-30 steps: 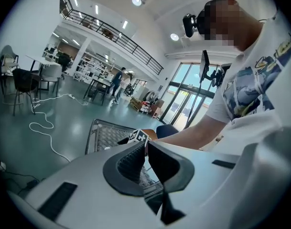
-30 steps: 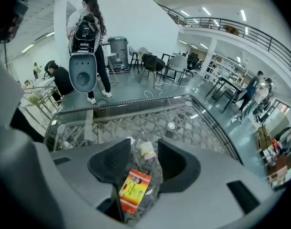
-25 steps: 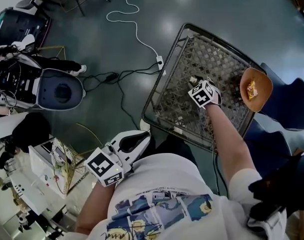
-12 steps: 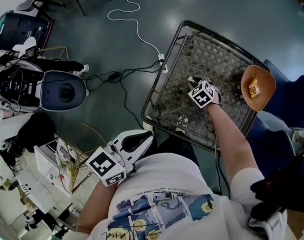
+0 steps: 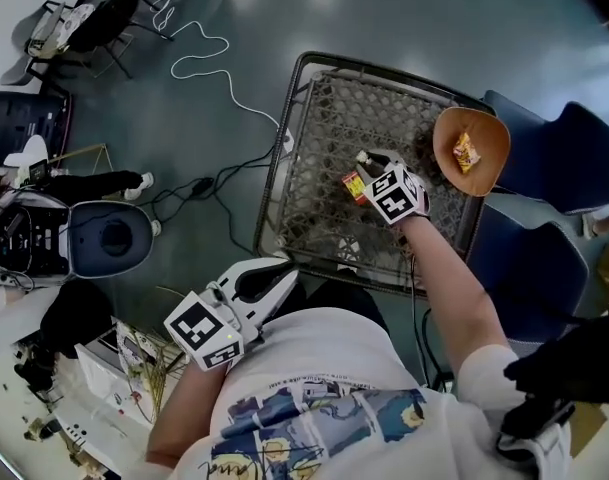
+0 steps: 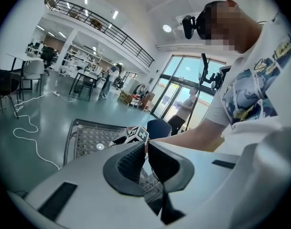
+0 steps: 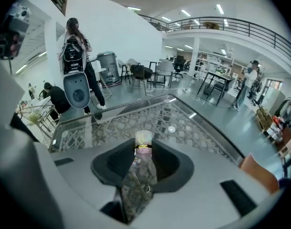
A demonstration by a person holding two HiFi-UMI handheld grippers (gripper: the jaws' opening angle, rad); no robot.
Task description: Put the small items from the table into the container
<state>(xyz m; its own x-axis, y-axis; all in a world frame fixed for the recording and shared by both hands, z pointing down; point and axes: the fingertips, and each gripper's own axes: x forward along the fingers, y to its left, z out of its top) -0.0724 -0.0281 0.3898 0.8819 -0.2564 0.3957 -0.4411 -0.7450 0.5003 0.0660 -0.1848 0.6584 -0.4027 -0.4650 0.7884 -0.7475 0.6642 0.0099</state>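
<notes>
My right gripper (image 5: 365,173) hangs over the black mesh table (image 5: 314,118), shut on a small yellow-and-red snack packet (image 5: 353,184). Seen from the right gripper view, that packet (image 7: 143,147) stands upright between the dark pads, its shiny top poking above them. An orange bowl (image 5: 474,128) sits at the table's right edge with another snack (image 5: 465,153) inside. My left gripper (image 5: 271,279) is shut with nothing in it, held low near my torso, off the table's near edge; its pads (image 6: 135,159) meet. A small white disc (image 5: 349,249) lies on the mesh near the front.
Blue chairs (image 5: 559,153) stand right of the table. A white cable (image 5: 209,68) and black cords (image 5: 199,183) trail over the floor at left, beside a round grey device (image 5: 109,238). People stand in the hall in both gripper views.
My right gripper has closed on the snack packet and lifted it off the mesh, nearer the orange bowl. The head view has swung, shifting the table left. The left gripper stays shut.
</notes>
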